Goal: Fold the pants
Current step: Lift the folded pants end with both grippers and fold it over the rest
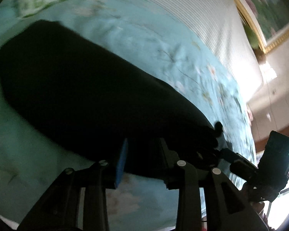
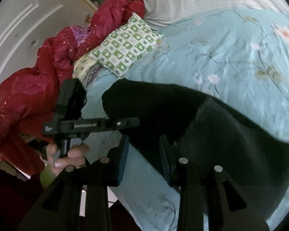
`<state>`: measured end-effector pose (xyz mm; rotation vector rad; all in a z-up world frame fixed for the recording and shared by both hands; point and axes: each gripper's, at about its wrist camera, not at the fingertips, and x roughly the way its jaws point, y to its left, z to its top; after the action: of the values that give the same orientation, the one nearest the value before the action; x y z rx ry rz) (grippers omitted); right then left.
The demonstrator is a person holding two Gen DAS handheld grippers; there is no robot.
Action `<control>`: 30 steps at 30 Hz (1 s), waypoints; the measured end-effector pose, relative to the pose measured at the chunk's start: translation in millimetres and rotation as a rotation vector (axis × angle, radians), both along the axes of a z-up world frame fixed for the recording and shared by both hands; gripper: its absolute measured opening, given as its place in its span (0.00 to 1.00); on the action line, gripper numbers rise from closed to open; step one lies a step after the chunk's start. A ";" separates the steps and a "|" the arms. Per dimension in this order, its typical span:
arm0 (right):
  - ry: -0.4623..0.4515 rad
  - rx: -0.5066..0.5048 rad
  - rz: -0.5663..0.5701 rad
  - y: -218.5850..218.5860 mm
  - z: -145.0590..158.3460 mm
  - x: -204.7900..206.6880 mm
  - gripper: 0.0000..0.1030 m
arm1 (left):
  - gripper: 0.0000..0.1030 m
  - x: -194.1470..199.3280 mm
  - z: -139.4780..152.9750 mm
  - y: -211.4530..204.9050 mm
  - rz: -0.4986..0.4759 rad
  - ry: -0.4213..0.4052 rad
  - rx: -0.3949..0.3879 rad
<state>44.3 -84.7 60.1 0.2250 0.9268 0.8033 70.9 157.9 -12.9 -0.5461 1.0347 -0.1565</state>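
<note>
Black pants [image 1: 77,84] lie stretched on a light blue floral bedsheet [image 1: 154,44]. In the left wrist view my left gripper [image 1: 143,154] has its jaws apart around the near edge of the pants. The right gripper's body [image 1: 275,159] shows at the lower right, at the same end of the pants. In the right wrist view my right gripper [image 2: 144,154] is open, its right finger [image 2: 164,157] at the pants' [image 2: 212,127] edge. The left gripper [image 2: 125,123] reaches in from the left and touches the pants' corner.
A green-and-white checked pillow [image 2: 125,44] and a red quilted blanket [image 2: 48,73] lie at the bed's head. A striped white sheet [image 1: 212,19] and a gold-framed picture [image 1: 260,9] are behind. The bed edge [image 2: 144,192] is near the grippers.
</note>
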 end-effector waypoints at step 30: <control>0.026 -0.106 0.250 138.9 -11.8 111.9 0.47 | 0.49 -7.2 -22.0 127.2 0.388 0.078 -0.016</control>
<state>156.2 54.2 48.4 0.0270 1.0311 0.9797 63.8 285.1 -34.9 -0.7619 0.9841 0.2009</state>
